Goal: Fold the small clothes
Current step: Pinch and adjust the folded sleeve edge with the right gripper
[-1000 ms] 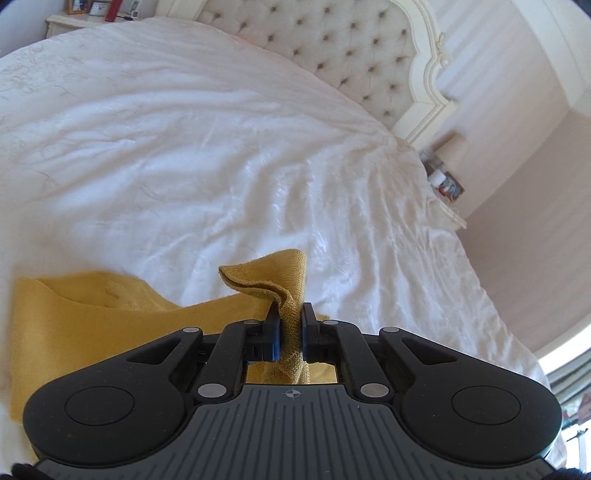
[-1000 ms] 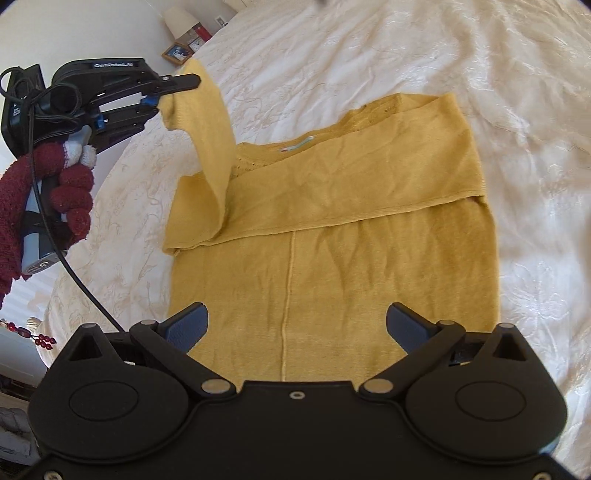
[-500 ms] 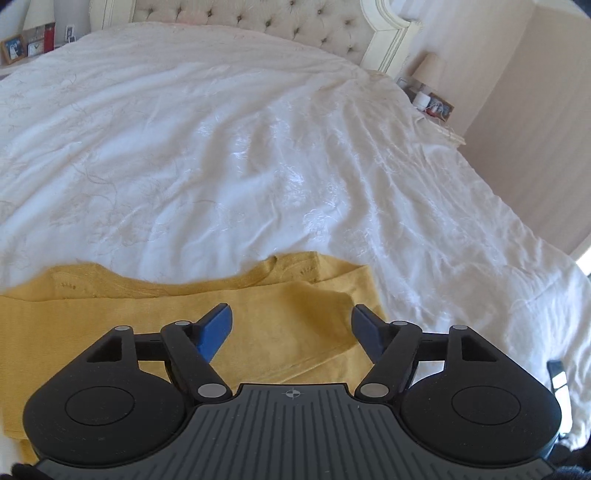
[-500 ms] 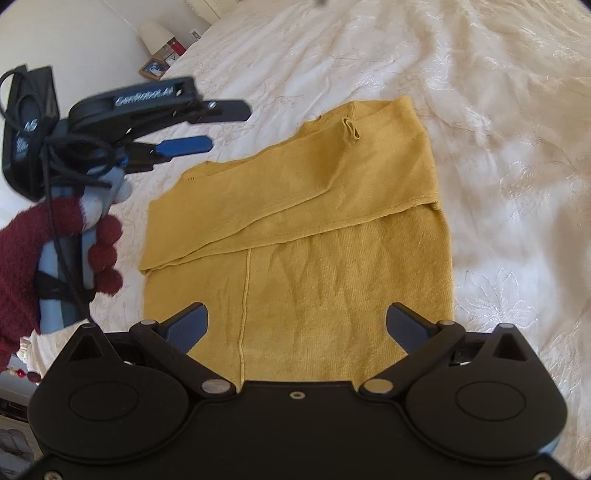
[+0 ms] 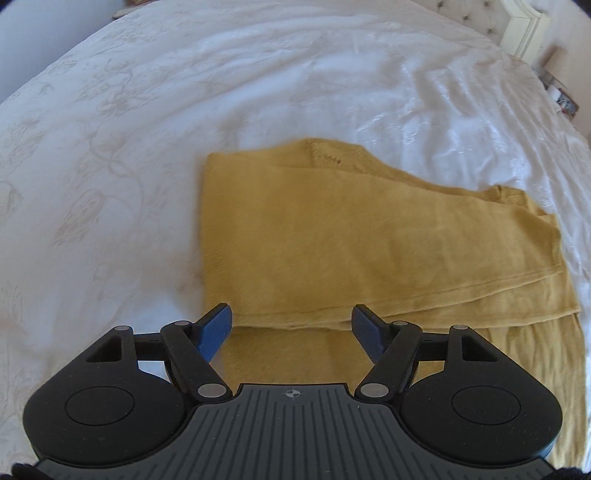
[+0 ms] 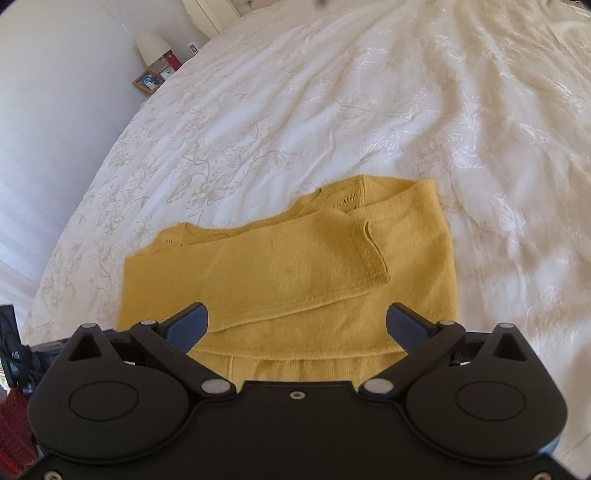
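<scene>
A: Where is the sweater (image 5: 369,243)?

B: Flat on the white bedspread (image 5: 147,129), mustard yellow, with both sleeves folded across the body. In the right wrist view the top sleeve (image 6: 295,266) runs at a slant over the chest and its ribbed cuff (image 6: 373,254) lies near the sweater's right edge.

A: And the left gripper (image 5: 291,328)?

B: Jaws spread wide, nothing between them. Its blue pads (image 5: 216,326) hang above the sweater's near part, just over the lower edge of the folded sleeve. Whether they touch the cloth I cannot tell.

A: The right gripper (image 6: 295,325)?

B: Also wide apart and empty. Its fingers straddle the near part of the sweater, the left finger (image 6: 186,326) over the sleeve's lower edge, the right one near the garment's right side.

A: Anything else around?

B: A lamp (image 6: 151,46) and a small picture frame (image 6: 147,82) stand beside the bed at the far left of the right wrist view. A bit of dark red knit glove (image 6: 14,432) shows in the bottom-left corner, beside some black hardware. The headboard (image 5: 524,22) peeks in at the top right of the left wrist view
</scene>
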The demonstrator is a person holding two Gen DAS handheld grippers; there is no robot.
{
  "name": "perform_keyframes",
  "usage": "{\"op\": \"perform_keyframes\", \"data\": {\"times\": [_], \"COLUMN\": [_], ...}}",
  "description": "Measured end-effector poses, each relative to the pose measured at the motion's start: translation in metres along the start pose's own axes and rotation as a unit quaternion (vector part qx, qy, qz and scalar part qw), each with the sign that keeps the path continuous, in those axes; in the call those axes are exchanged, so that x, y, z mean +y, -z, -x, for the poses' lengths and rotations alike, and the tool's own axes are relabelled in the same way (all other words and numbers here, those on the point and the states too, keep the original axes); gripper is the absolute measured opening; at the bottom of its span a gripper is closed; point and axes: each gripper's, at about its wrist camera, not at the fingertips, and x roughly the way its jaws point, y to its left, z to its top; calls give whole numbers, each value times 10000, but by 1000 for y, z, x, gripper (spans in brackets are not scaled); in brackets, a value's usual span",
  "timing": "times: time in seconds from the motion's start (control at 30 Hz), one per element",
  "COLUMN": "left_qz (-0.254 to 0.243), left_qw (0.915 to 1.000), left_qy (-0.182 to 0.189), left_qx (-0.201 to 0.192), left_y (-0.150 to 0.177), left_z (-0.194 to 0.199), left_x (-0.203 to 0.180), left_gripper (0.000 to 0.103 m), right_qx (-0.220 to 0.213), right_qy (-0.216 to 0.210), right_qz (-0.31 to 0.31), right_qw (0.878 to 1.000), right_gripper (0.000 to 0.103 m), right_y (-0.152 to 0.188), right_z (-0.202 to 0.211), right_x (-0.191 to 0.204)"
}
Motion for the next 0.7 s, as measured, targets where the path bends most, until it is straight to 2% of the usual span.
{"op": "perform_keyframes", "data": {"times": [0.17, 0.27, 0.33, 0.37, 0.4, 0.43, 0.5, 0.53, 0.63, 0.7], "left_qz": [477, 793, 960, 996, 1001, 979, 849, 691, 399, 471], "left_qw": [9984, 9967, 9952, 9949, 9948, 9949, 9960, 9972, 9987, 9985], "left_qy": [-147, -20, 71, 97, 118, 160, 191, 163, -39, -43], "left_qx": [260, 193, 159, 155, 156, 158, 191, 239, 305, 276], "left_y": [23, 30, 31, 31, 31, 32, 31, 32, 33, 35], "left_z": [-11, -14, -16, -18, -19, -20, -24, -26, -28, -27], "left_x": [30, 40, 43, 44, 44, 43, 39, 34, 25, 26], "left_gripper": [70, 72, 76, 79, 84, 88, 99, 102, 102, 102], "right_qx": [115, 220, 252, 265, 278, 295, 299, 316, 398, 499], "right_qy": [140, 262, 364, 381, 386, 415, 471, 484, 453, 383], "right_qz": [215, 299, 264, 224, 182, 136, 80, 48, -61, -117], "right_qw": [9996, 9990, 9987, 9987, 9987, 9986, 9984, 9983, 9982, 9979], "right_gripper": [102, 102, 95, 87, 81, 79, 78, 78, 74, 61], "right_y": [-18, -21, -22, -22, -23, -25, -28, -29, -32, -31], "right_z": [-18, -31, -37, -40, -42, -45, -49, -50, -57, -62], "right_x": [-3, -7, -11, -14, -16, -20, -25, -28, -35, -37]}}
